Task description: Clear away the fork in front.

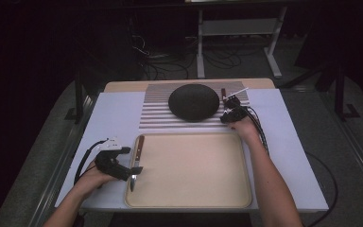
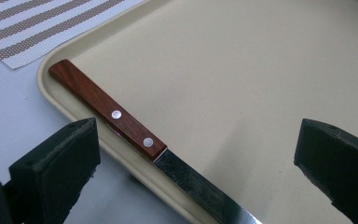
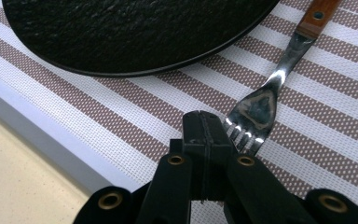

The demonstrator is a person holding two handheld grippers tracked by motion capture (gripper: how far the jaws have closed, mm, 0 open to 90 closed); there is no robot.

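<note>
A wooden-handled knife (image 1: 137, 158) (image 2: 121, 122) lies along the left rim of the beige tray (image 1: 194, 170) (image 2: 242, 70), handle pointing away from me. My left gripper (image 1: 131, 161) (image 2: 198, 140) is open, its jaws standing wide on either side of the knife without touching it. A fork (image 3: 261, 100) with a wooden handle (image 1: 223, 93) lies on the striped placemat (image 1: 156, 113) (image 3: 331, 84), to the right of the black plate (image 1: 194, 101) (image 3: 130, 32). My right gripper (image 1: 229, 105) (image 3: 205, 123) is shut and empty, its tips just beside the fork's tines.
The placemat and plate sit behind the tray on a white-covered table (image 1: 113, 118). Cables trail from both grippers. A dark floor with table legs and loose cables lies beyond the far edge.
</note>
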